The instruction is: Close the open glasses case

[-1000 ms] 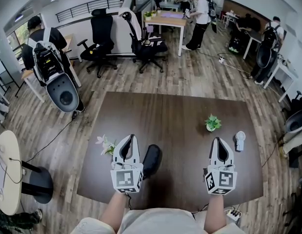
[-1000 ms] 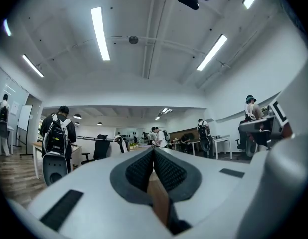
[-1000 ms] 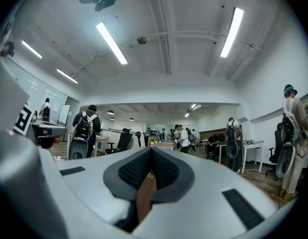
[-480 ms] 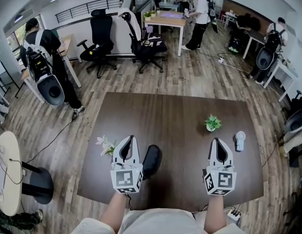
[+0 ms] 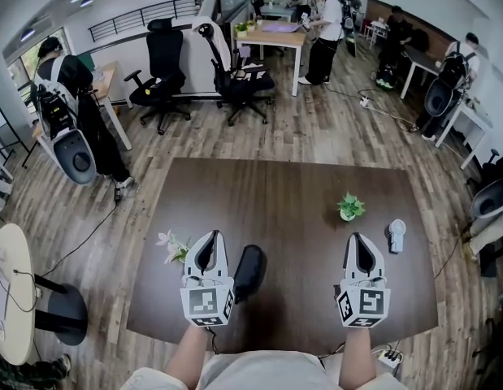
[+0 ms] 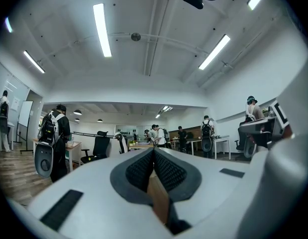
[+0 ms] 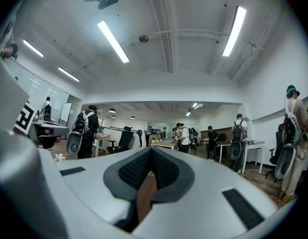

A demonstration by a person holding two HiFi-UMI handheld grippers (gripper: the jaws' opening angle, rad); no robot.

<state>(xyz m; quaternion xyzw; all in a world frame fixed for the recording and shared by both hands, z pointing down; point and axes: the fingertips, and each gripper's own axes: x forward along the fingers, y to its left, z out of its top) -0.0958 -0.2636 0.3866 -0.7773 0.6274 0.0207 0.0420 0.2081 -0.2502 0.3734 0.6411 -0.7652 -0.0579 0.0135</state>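
A black glasses case (image 5: 249, 271) lies on the dark brown table (image 5: 300, 193) near its front edge, and from above it shows as one dark oval. My left gripper (image 5: 209, 238) rests just left of the case, pointing away from me, shut and empty. My right gripper (image 5: 356, 238) sits well to the right of the case, also shut with nothing in it. In the left gripper view the left gripper (image 6: 154, 151) has its ribbed pads pressed together. The right gripper (image 7: 151, 149) shows the same in the right gripper view. Neither of these two views shows the case.
A small potted plant (image 5: 349, 207) and a white handheld fan (image 5: 396, 234) stand ahead of the right gripper. A white flower sprig (image 5: 171, 244) lies left of the left gripper. Office chairs (image 5: 168, 67) and several people stand beyond the table.
Both grippers and the case have stayed where they were. The person with the backpack at the left has walked on, and the head view has shifted slightly.
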